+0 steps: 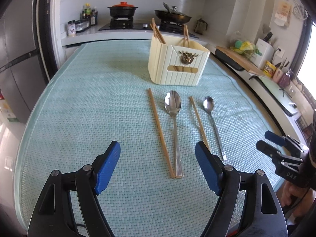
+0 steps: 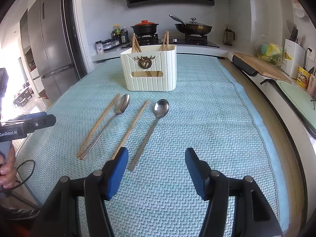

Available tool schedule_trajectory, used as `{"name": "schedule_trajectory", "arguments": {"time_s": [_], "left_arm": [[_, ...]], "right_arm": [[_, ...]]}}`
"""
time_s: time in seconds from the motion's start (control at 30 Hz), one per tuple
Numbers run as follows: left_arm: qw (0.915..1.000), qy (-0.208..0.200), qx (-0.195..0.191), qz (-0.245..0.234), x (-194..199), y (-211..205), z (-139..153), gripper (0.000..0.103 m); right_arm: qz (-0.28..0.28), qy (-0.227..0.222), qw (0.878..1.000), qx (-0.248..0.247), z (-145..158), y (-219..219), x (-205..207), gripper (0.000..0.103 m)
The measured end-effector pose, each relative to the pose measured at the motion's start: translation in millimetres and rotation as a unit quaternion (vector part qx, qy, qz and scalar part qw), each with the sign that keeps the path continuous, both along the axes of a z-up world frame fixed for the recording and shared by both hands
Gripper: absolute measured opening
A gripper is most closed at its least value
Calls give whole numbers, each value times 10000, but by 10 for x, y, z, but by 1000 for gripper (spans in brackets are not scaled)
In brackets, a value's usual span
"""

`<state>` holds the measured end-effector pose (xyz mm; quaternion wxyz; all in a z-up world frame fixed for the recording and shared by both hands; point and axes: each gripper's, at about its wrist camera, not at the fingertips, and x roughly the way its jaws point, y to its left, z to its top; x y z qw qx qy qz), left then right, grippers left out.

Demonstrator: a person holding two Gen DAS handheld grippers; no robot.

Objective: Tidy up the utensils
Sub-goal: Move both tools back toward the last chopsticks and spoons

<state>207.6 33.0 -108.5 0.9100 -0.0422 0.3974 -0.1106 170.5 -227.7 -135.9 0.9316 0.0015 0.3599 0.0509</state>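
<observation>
Risks, left to right: left tool (image 1: 158,158) hangs with jaws wide apart and nothing between the pads, low over the mat (image 1: 79,118). Just ahead of it lie the left chopstick (image 1: 159,132) and the big spoon (image 1: 173,106), near ends touching or almost so; can't tell which. A pinch there would likely catch both, or skate the round stick off the spoon handle. Second chopstick (image 1: 198,122) runs in close under or beside that tool's right pad (image 1: 207,169), so closing may nudge it sideways. Small spoon (image 2: 161,106) lies ahead-left of the right tool (image 2: 156,164), its handle end just beside the left pad; right tool also stands apart and empty. Flat steel on woven cloth: pads may slip over it or snag the weave. Both tools sit near each other, so reaching for neighbouring pieces together risks a clash. Holder (image 2: 150,71) stands well ahead, chopsticks already leaning in two corners; a careless drop could hit them or tip the box.
</observation>
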Motion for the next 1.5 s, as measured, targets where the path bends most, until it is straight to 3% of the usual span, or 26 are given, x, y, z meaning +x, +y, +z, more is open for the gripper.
{"name": "schedule_trajectory", "arguments": {"time_s": [0.5, 0.93, 1.3, 1.5], "left_arm": [[9993, 328, -187, -21, 308, 7, -247, 81], [9985, 431, 97, -339, 610, -192, -426, 81], [9979, 607, 164, -122, 926, -108, -600, 79], [9968, 647, 465, 0, 1225, -120, -682, 75]], "right_arm": [[-136, 126, 9998, 35, -34, -73, 132, 61], [-100, 319, 9994, 109, -128, -31, 517, 61], [-13, 489, 9988, 38, -240, 33, 891, 61], [46, 580, 9983, 34, -325, 90, 1140, 61]]}}
